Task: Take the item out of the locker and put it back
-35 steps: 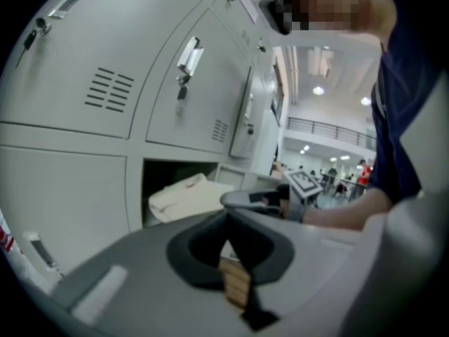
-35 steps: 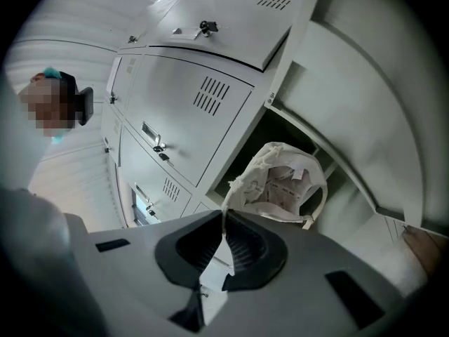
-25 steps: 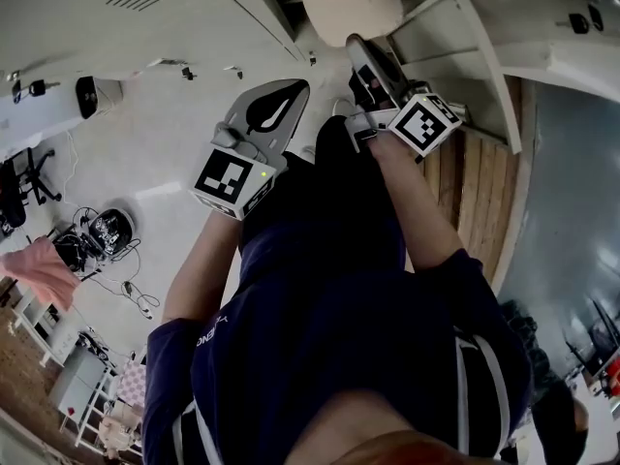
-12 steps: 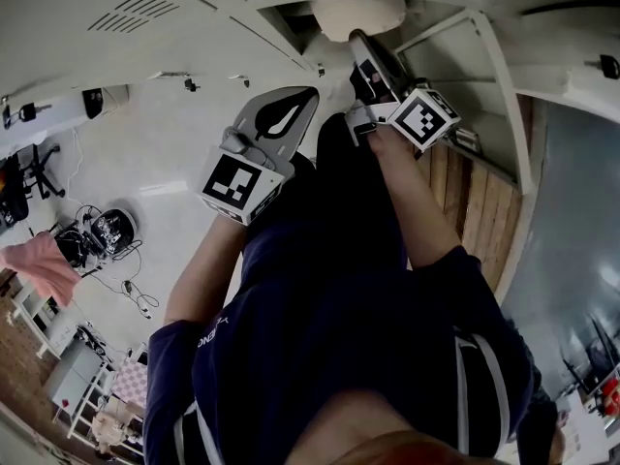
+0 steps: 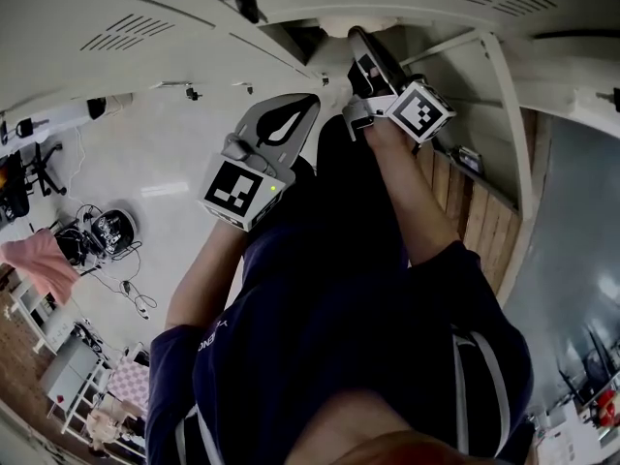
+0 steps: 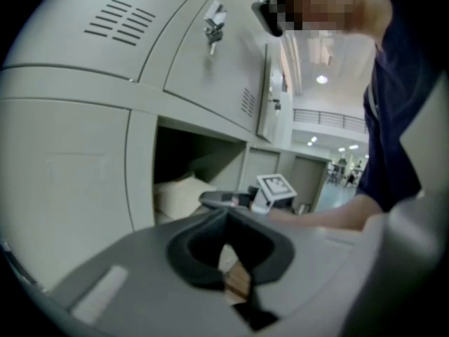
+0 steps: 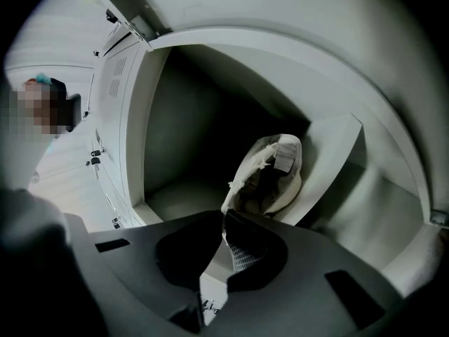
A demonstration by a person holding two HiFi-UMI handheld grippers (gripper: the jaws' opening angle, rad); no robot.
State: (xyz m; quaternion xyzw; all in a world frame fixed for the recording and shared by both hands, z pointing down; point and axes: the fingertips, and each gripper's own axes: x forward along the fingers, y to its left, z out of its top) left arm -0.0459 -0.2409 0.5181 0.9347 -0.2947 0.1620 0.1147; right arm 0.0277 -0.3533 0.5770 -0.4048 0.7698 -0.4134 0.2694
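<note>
The item is a cream cap (image 7: 270, 177) that lies tilted inside the open locker compartment (image 7: 182, 132) and leans on a pale side panel. My right gripper (image 7: 224, 215) is shut with nothing held, its tips just short of the cap at the locker mouth. In the head view the right gripper (image 5: 356, 39) reaches into the opening, while the left gripper (image 5: 308, 103) hangs lower and to the left, outside the locker. The left gripper (image 6: 226, 213) is shut and empty. Its view shows the cap (image 6: 179, 192) in the compartment, with the right gripper's marker cube (image 6: 275, 186) before it.
The locker door (image 5: 475, 76) stands open at the right. Shut lockers with vent slits (image 5: 121, 32) lie to the left, one with keys (image 6: 212, 27) in its lock. Wooden boards (image 5: 475, 211), cables and gear (image 5: 107, 235) and a pink cloth (image 5: 39, 264) are on the floor.
The right gripper has edged further into the locker opening. The head view has shifted, so the cap has slid out at the top edge. Both grippers have stayed shut.
</note>
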